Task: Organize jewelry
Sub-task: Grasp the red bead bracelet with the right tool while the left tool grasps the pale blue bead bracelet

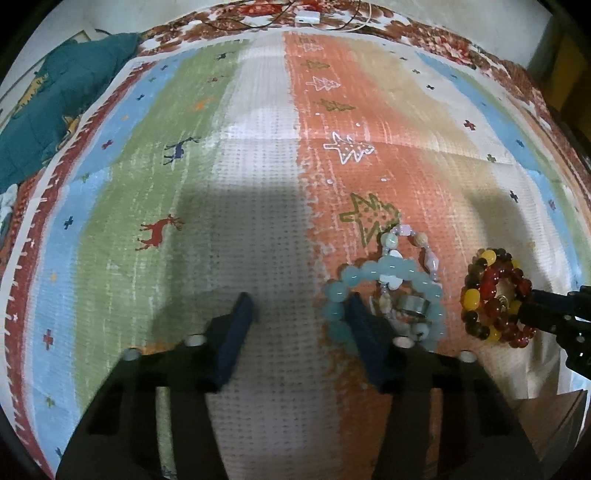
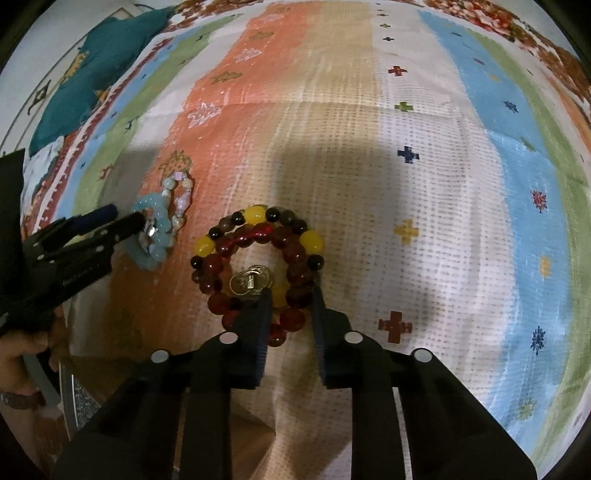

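A light blue bead bracelet (image 1: 384, 271) lies on the striped cloth with a pastel mixed-bead bracelet (image 1: 424, 247) and a silver ring (image 1: 412, 304) on or inside it. My left gripper (image 1: 301, 308) is open; its right finger touches the blue bracelet's left side. A red, yellow and dark bead bracelet pile (image 2: 258, 254) with gold coin charms (image 2: 249, 282) lies to the right. My right gripper (image 2: 291, 295) stands open around the pile's near beads. The pile also shows in the left wrist view (image 1: 491, 291), and the blue bracelet in the right wrist view (image 2: 155, 229).
A striped patterned cloth (image 1: 258, 184) covers the surface. A teal quilt (image 1: 55, 103) lies at the far left. A white plug with cables (image 1: 306, 16) sits at the far edge. The cloth's near edge hangs over a wooden surface (image 2: 251, 435).
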Demonstrator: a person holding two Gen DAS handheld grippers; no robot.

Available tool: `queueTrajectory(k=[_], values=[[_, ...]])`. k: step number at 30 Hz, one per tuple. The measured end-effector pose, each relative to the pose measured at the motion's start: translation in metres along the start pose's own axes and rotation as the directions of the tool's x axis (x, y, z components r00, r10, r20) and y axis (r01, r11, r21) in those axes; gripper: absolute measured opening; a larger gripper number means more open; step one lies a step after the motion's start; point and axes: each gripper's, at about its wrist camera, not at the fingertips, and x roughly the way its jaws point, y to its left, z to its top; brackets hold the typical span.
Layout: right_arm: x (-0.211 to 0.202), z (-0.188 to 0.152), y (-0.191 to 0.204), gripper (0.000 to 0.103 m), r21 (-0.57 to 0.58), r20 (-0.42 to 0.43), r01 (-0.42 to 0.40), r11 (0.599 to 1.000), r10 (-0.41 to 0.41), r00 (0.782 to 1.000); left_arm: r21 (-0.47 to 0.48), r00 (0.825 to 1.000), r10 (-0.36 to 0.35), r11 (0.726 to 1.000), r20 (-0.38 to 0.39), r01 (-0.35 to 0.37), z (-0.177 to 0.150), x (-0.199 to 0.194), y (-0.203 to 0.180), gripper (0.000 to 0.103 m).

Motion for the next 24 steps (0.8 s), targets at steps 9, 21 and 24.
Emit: queueTrajectory(k=[9,21,24], values=[[-0.004,0.001,0.0,0.015,-0.026,0.012,0.02,0.999,-0.02,1.0,-0.032,0.998,-0.056,0.998,-0.013,0.055,0.001,-0.003,0.007,0.011],[-0.014,0.005,0.006,0.014,-0.064,0.053,0.066,0.996,-0.063,0.997,-0.043,0.994,-0.103,0.994,0.025,0.104,0.006,-0.03,0.002,0.011],[-0.021,0.005,0.005,0.014,-0.05,0.082,0.085,0.995,-0.081,0.993,-0.037,0.993,-0.111,0.993,0.034,0.112,0.007,-0.036,-0.001,0.011]])
